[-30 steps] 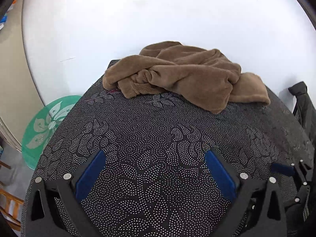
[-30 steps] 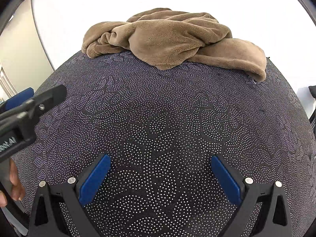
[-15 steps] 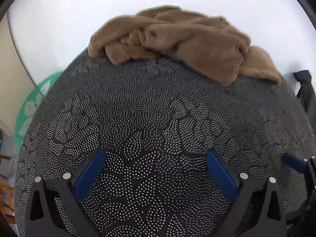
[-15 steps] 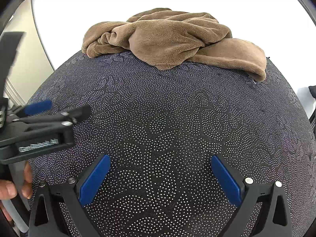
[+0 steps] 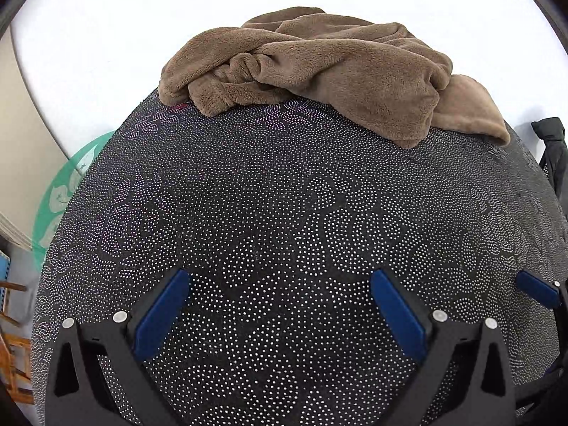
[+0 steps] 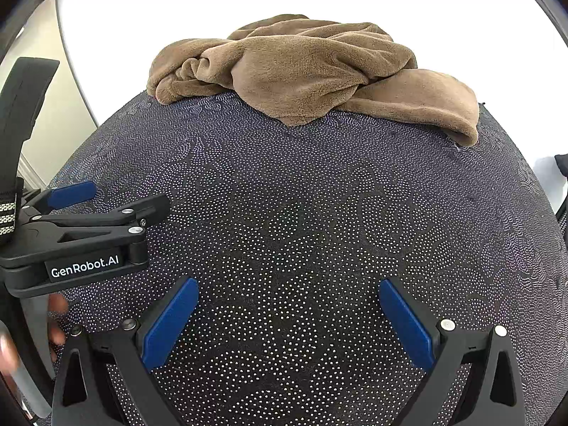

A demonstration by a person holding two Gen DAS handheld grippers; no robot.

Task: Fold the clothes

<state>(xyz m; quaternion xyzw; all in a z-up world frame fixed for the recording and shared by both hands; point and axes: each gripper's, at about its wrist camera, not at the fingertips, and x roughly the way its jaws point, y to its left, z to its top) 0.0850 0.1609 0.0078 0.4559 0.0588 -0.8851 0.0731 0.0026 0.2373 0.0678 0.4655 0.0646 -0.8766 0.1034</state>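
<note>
A crumpled brown fleece garment (image 5: 319, 67) lies bunched at the far edge of a black cloth with white dot patterns (image 5: 277, 220); it also shows in the right wrist view (image 6: 305, 67). My left gripper (image 5: 280, 305) is open and empty, low over the dotted cloth (image 6: 301, 220), well short of the fleece. My right gripper (image 6: 287, 316) is open and empty over the same cloth. The left gripper's body shows at the left of the right wrist view (image 6: 88, 238).
The cloth lies on a white table (image 5: 142, 17). A green round stool with a white flower print (image 5: 67, 191) stands at the left below the table. A dark garment (image 5: 553, 149) hangs at the right edge.
The left gripper has moved forward over the dotted cloth beside the right gripper, then drawn back slightly. The right gripper has held still. The fleece has not moved.
</note>
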